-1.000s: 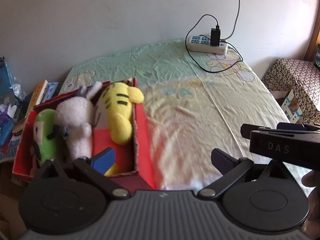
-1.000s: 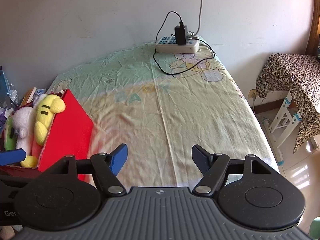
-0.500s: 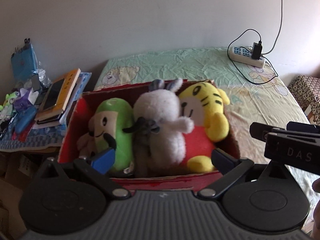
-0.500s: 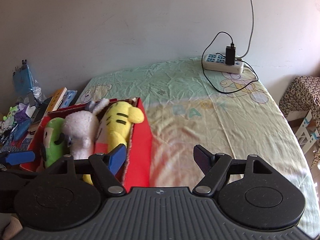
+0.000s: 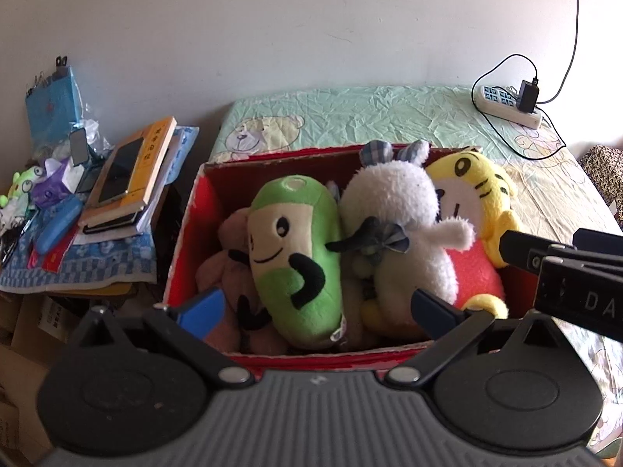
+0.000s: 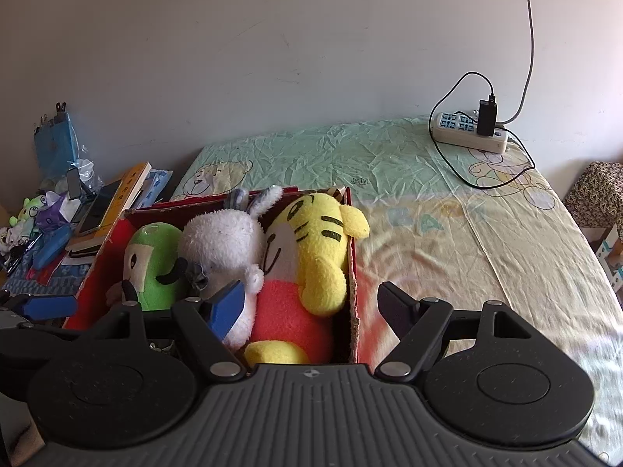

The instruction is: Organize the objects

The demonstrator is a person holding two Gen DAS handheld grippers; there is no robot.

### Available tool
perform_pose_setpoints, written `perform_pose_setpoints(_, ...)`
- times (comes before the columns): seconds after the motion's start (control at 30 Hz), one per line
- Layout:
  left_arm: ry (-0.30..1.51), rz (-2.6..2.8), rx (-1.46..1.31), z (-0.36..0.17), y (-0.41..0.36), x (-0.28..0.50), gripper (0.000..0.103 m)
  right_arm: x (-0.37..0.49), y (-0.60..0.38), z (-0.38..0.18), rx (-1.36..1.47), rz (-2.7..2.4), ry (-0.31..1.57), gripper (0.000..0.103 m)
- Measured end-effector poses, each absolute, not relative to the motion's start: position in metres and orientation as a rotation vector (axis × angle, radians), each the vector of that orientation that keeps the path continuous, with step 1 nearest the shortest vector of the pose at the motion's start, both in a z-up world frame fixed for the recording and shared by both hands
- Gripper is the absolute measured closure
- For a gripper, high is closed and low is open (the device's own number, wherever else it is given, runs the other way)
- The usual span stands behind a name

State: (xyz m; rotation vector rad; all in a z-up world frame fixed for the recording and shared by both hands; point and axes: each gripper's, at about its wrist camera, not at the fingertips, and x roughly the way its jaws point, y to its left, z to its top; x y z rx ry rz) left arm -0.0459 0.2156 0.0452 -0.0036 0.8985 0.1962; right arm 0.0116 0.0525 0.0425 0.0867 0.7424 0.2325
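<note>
A red cardboard box (image 5: 183, 249) (image 6: 352, 272) stands at the bed's left edge. It holds a green plush (image 5: 296, 257) (image 6: 153, 268), a white rabbit plush (image 5: 393, 229) (image 6: 222, 245), a yellow tiger plush (image 5: 479, 202) (image 6: 315, 253) and a brown plush (image 5: 229, 272), packed side by side. My left gripper (image 5: 317, 307) is open and empty, above the box's near side. My right gripper (image 6: 311, 307) is open and empty, straddling the box's right wall; its side shows in the left wrist view (image 5: 560, 268).
A side table (image 5: 78, 264) left of the bed carries books, a phone (image 5: 118, 171) and small toys. A power strip (image 6: 471, 138) with a charger and cable lies at the bed's far right. A patterned stool (image 6: 599, 190) stands beyond the bed.
Both grippers have swung left toward the box, so the box and the side table now fill more of both views. Both grippers stay open.
</note>
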Motion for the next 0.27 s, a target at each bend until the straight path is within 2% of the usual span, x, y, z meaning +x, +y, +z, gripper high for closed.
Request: perform_pose_setpoints(0.27,0.889,0.186,0.009,0.0434,0.2203,-0.0388,0.003,0.0124,0.0602,0.0412,0.089,0.211,0.746,0.025)
